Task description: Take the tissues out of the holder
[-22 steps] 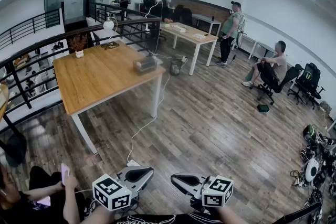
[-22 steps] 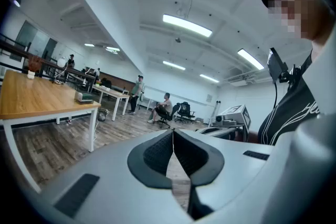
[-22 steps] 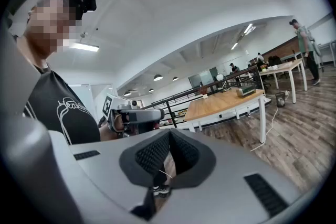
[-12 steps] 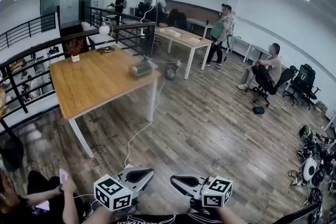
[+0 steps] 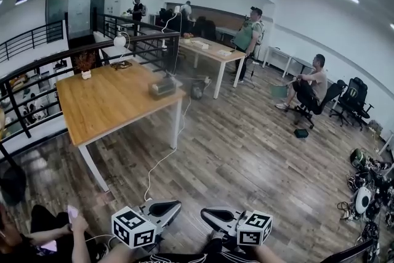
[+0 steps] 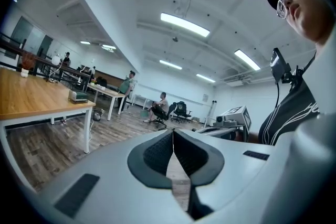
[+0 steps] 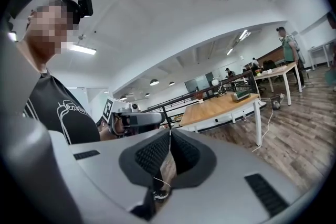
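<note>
No tissue holder or tissues can be made out with certainty. A small grey box sits at the near right edge of the wooden table, too far away to identify. My left gripper and right gripper hang low at the bottom of the head view, tips facing each other, far from the table. In the left gripper view the left gripper has its ribbed pads pressed together with nothing between them. The right gripper is likewise shut and empty in the right gripper view.
A black railing runs behind the table. A white cable trails across the wood floor. Beyond stand a second table, a standing person and a seated person. Gear is piled at the right; someone sits at lower left.
The head view has swung slightly, so the table and the people sit a little further left in the frame. Both grippers stay shut in the same low place.
</note>
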{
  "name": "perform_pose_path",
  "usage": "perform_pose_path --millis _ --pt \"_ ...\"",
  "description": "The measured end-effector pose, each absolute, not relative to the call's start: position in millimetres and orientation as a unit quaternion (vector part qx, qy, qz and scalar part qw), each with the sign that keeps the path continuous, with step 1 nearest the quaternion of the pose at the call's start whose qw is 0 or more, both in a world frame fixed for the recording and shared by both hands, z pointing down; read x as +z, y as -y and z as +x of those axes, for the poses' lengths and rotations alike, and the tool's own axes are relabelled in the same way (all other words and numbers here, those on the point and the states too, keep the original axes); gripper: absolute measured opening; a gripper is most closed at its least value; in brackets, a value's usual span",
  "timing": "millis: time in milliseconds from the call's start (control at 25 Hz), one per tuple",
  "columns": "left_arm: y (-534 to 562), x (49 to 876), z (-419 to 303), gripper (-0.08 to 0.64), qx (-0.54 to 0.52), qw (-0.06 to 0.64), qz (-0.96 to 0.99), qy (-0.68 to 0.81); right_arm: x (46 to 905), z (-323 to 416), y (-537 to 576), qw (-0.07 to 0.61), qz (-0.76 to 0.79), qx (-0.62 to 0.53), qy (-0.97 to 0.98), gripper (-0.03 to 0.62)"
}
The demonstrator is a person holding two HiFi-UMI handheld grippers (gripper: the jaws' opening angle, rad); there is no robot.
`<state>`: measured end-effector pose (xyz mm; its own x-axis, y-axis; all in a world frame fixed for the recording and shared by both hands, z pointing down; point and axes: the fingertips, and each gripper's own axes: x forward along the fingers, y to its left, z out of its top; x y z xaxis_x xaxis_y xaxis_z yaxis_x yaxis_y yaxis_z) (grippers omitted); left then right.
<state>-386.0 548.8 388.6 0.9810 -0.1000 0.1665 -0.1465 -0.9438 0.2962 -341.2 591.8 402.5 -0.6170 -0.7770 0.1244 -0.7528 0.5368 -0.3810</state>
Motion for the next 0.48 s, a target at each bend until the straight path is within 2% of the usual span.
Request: perform_pose_path --millis 480 --pt "-502.0 405.3 -339.0 0.014 0.094 0.165 0.978 0.085 419.6 -287.2 -538.9 0.064 -0.422 -0.217 -0.878 0.018"
